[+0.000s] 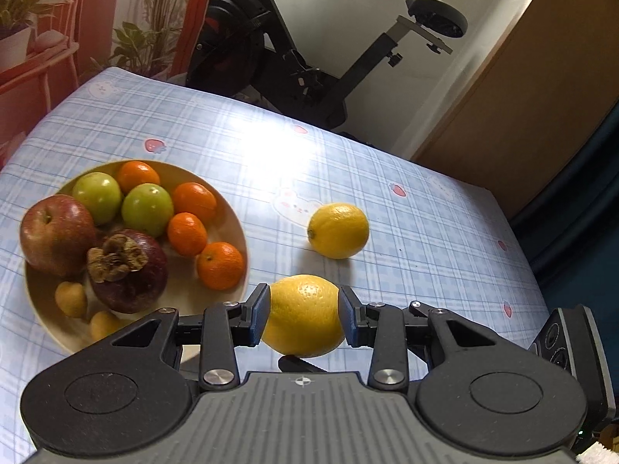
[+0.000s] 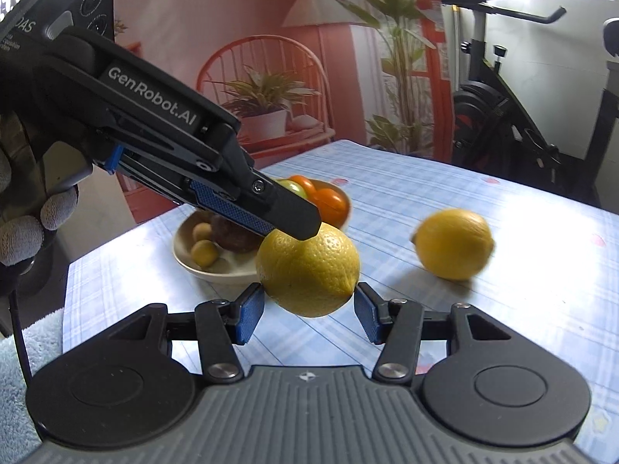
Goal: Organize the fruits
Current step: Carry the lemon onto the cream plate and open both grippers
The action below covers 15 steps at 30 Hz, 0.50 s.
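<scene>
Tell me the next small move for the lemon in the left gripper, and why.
Probably carry the held lemon toward the plate and set it near the rim. The left gripper is clamped on it above the tablecloth, and the plate already holds the other fruit, while a second lemon waits.

obstacles: bowl (image 1: 232,208), loose lemon (image 1: 338,231) | free: tablecloth (image 1: 425,239) right

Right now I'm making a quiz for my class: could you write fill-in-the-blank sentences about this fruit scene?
1. The left gripper is shut on a ___.
2. The bowl holds ___ green fruits.
3. The other lemon lies ___ the bowl, on the tablecloth.
Missing: lemon; two; outside.
</scene>
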### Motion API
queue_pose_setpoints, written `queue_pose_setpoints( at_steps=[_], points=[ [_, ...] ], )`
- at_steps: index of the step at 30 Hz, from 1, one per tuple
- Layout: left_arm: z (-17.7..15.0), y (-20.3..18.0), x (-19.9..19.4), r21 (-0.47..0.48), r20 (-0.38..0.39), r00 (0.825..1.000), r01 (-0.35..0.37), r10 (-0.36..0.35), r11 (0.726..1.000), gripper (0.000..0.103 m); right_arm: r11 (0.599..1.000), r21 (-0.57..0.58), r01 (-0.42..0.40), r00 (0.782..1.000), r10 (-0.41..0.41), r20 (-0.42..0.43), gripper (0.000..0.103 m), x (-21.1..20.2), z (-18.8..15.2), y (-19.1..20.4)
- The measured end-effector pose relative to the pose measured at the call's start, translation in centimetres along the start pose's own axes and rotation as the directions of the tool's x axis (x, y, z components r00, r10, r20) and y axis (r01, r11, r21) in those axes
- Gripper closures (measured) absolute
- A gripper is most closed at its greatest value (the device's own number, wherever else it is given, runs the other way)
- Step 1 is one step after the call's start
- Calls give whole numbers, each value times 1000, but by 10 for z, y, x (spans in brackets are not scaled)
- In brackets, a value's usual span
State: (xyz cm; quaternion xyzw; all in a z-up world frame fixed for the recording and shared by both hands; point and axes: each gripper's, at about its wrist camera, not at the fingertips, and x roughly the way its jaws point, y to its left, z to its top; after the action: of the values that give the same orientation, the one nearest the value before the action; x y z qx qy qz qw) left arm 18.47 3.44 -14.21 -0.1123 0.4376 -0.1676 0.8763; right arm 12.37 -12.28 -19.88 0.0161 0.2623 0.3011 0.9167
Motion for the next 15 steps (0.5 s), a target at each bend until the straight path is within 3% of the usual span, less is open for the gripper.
queue_pose_setpoints(
  at_steps=[15],
  points=[
    [-6,44,-20,-142,33,997,-61,66,988,63,989,-128,-75,996,68,-57,49,45,14,32]
  ],
)
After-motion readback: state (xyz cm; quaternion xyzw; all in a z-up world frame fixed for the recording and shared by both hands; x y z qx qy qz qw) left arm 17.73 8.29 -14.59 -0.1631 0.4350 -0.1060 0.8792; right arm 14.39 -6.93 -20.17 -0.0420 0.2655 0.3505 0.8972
